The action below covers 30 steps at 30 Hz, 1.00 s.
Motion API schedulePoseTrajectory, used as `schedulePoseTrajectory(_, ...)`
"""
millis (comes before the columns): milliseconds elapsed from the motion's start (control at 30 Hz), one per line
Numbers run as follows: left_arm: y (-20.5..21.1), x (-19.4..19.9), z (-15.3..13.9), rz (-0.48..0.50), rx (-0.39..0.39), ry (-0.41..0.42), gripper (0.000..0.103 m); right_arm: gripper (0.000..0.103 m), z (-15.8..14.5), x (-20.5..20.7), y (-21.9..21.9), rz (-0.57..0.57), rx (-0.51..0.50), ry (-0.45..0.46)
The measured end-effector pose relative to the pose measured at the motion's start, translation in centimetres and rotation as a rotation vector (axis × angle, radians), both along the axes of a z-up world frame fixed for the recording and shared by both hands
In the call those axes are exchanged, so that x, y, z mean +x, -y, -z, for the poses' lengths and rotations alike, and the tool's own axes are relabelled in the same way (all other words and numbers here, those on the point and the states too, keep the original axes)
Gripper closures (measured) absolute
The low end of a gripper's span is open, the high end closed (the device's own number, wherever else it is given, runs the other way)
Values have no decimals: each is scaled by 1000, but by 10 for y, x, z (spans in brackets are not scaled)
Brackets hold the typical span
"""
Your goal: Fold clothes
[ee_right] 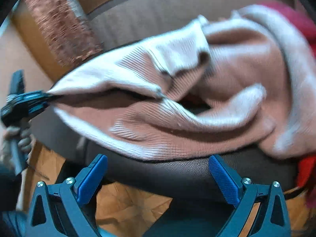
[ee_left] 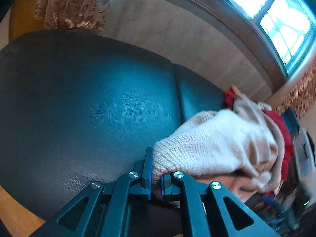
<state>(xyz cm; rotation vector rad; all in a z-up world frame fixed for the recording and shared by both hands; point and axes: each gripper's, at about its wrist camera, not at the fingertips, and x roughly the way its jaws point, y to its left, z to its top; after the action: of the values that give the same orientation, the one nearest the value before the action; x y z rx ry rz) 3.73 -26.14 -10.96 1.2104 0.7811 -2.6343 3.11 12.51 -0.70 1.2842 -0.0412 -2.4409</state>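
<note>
A cream and pink knitted sweater (ee_right: 177, 102) lies spread and rumpled on a dark leather seat (ee_right: 177, 171). My left gripper (ee_left: 156, 179) is shut on a corner of the knitted sweater (ee_left: 207, 144), which stretches away to the right. From the right wrist view the left gripper (ee_right: 42, 96) sits at the far left, pinching the sweater's pulled-out tip, with a hand below it. My right gripper (ee_right: 158, 175) stands wide open near the seat's front edge, with nothing between its blue pads (ee_right: 223, 177).
A red garment (ee_right: 304, 169) lies under the sweater at the right. The dark seat (ee_left: 88, 108) spreads wide to the left in the left wrist view. Patterned curtains (ee_left: 73, 4) and a window (ee_left: 280, 17) stand behind. Wooden floor (ee_right: 128, 207) shows below the seat.
</note>
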Motion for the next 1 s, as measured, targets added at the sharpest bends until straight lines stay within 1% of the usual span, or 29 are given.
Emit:
schedulePoseTrajectory(67,-7,4,2,25,-52,0,98,0,-18,4,-2,-2,68,-63)
schedulePoseTrajectory(100,-11,6,4,37,-78,1,98,0,-25,1,-3,3,81,-79)
schedulePoseTrajectory(167,-20,1,2,59,-120,7,98,0,-37,-17,1,29,46,-85)
schedulePoseTrajectory(233,-22,-3,5,61,-118,19,98,0,-45,-39,-3,79,27,-116)
schedulePoseTrajectory(333,-26,-8,13,66,-127,40,98,0,-44,-78,-7,156,-6,-160)
schedulePoseTrajectory(367,-27,-10,15,72,-138,48,98,0,-42,-92,-5,170,-17,-157)
schedulePoseTrajectory(400,-27,-5,17,78,-144,54,98,0,-35,-106,2,165,-4,-136)
schedulePoseTrajectory(433,-26,-1,19,83,-150,60,98,5,-27,-121,9,150,24,-110)
schedulePoseTrajectory(467,-25,0,21,83,-144,64,98,31,-20,-132,18,142,58,-88)
schedulePoseTrajectory(500,-24,2,24,84,-138,68,97,55,-13,-139,25,130,66,-60)
schedulePoseTrajectory(533,-22,4,26,85,-125,67,98,89,-6,-144,31,110,51,-24)
schedulePoseTrajectory(600,-19,8,29,80,-104,58,98,89,0,-144,42,89,20,-1)
schedulePoseTrajectory(633,-17,12,28,80,-91,40,98,89,0,-142,44,78,-18,19)
schedulePoseTrajectory(733,-7,28,17,76,-40,-39,98,89,-2,-136,40,60,-201,85)
schedulePoseTrajectory(800,7,32,7,49,-19,-68,98,90,-8,-138,39,48,-318,104)
schedulePoseTrajectory(833,14,34,3,35,-9,-82,98,90,-11,-143,41,40,-373,108)
schedulePoseTrajectory(867,20,36,-2,21,2,-96,98,96,-15,-148,44,28,-430,110)
schedulePoseTrajectory(933,36,36,-15,0,27,-132,98,96,-25,-159,56,-5,-531,102)
schedulePoseTrajectory(1000,52,29,-31,-15,29,-167,98,96,-41,-172,76,-47,-586,67)
